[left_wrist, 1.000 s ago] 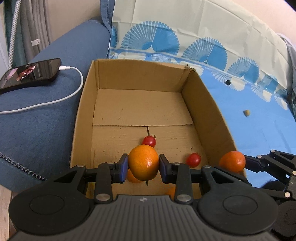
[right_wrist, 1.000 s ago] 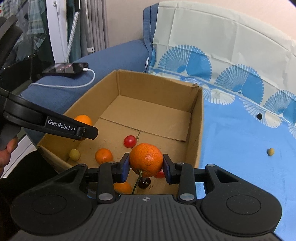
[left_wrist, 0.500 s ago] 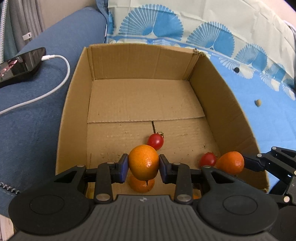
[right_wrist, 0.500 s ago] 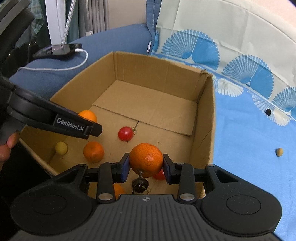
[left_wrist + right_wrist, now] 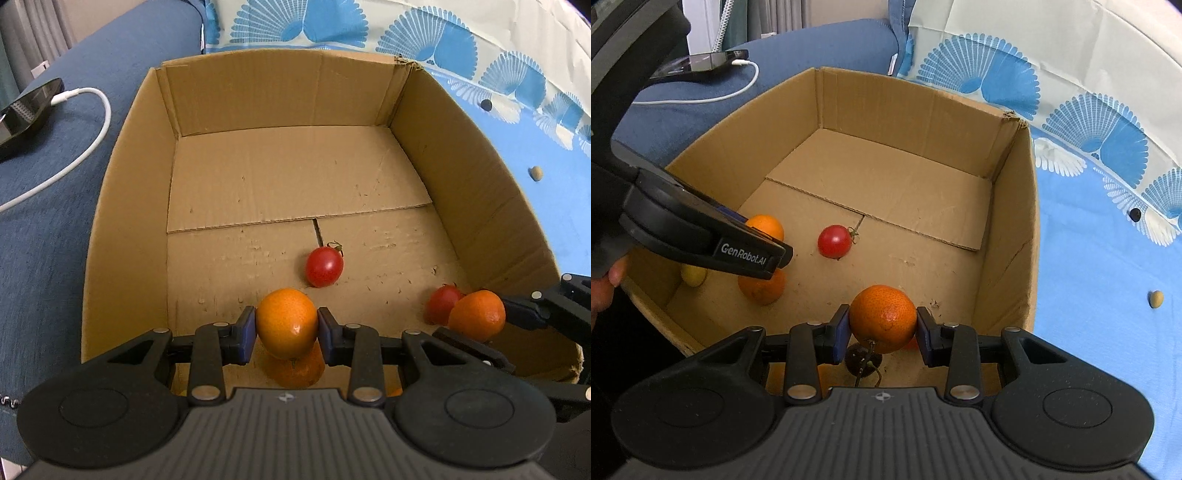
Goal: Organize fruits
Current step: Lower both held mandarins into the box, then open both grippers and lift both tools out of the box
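Observation:
My left gripper [image 5: 286,334] is shut on an orange mandarin [image 5: 287,322], held low inside the cardboard box [image 5: 125,206] near its front wall. My right gripper [image 5: 882,328] is shut on a second mandarin [image 5: 882,317], held inside the same box [image 5: 1008,266] at its front right. In the left wrist view that second mandarin [image 5: 476,318] shows at the right. On the box floor lie a cherry tomato [image 5: 324,266], another tomato [image 5: 441,302], a loose mandarin [image 5: 761,287], a yellow-green fruit [image 5: 692,275] and a dark cherry [image 5: 858,360].
The box stands on a blue sofa cushion [image 5: 40,240] and a blue patterned cloth [image 5: 1108,258]. A phone [image 5: 701,62] on a white cable [image 5: 81,147] lies to the left. A small olive-like fruit [image 5: 1156,298] and a dark berry [image 5: 1134,213] lie on the cloth.
Both grippers have moved forward and down into the box, each still holding its mandarin. The fruit on the floor has not moved.

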A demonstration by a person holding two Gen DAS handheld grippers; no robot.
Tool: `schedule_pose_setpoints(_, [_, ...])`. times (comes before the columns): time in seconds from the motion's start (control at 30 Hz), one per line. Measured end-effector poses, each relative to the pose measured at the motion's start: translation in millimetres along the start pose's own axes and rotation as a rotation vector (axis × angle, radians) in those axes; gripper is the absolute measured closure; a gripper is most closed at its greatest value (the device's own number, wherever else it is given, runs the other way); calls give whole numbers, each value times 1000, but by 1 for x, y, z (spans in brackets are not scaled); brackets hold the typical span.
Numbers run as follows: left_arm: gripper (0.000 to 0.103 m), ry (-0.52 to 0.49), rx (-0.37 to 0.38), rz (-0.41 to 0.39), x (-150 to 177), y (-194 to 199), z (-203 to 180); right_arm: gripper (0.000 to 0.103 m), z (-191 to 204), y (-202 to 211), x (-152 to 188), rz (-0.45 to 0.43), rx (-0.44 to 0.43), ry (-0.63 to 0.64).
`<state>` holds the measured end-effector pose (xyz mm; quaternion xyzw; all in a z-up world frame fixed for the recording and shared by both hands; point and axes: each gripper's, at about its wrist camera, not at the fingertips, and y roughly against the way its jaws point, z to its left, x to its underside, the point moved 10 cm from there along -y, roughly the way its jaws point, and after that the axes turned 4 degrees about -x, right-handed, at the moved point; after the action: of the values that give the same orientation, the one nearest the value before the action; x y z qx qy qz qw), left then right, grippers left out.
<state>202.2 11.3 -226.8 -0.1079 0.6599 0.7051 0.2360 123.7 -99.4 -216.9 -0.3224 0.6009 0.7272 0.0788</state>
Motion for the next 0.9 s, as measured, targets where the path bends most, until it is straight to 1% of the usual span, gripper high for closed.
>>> schedule_pose_setpoints(0.07, [64,1,1,2,-1,-1,0,65,0,-1,0,-1,-1,6])
schedule_pose_setpoints(0.1, [58,-3,5,0,-2,-1,0,65,0,-1,-1,-1,0,7])
schedule_pose_setpoints(0.13, [36,-3,9,0,-3,-1,-1,65,0,-2,-1,-1,0,7])
schedule_pose_setpoints(0.17, [6,3,10,-3,-4,0,-1,65,0,-2,-2,-2,1,8])
schedule_pose_setpoints(0.2, [3,12,9,-17,-6,2,-1,61,0,-2,-3,-7,5,12])
schedule_pose_setpoints(0.23, [0,15,30,-32,-8,5,-4,51,1,-1,-5,-14,10,23])
schedule_pose_setpoints(0.27, [0,15,28,-39,-9,7,-6,43,1,1,-6,-21,17,38])
schedule_pose_setpoints(0.3, [0,8,19,-46,-10,10,-8,28,2,3,-8,-31,27,52])
schedule_pose_setpoints(0.33, [0,-5,9,-51,-11,13,-9,21,3,7,-10,-40,36,68])
schedule_pose_setpoints(0.43, [0,-26,-3,-92,-13,29,-11,16,7,22,-13,-61,40,109])
schedule_pose_setpoints(0.57, [0,19,12,-133,-8,63,-7,13,8,51,-6,-67,36,87])
schedule_pose_setpoints(0.67, [0,72,8,-148,9,88,-2,10,8,72,2,-68,31,38])
schedule_pose_setpoints(0.77, [0,91,3,-148,29,107,-3,8,10,93,12,-60,11,-19])
schedule_pose_setpoints(0.9, [0,135,-13,-159,50,131,4,4,12,117,23,-80,31,-52])
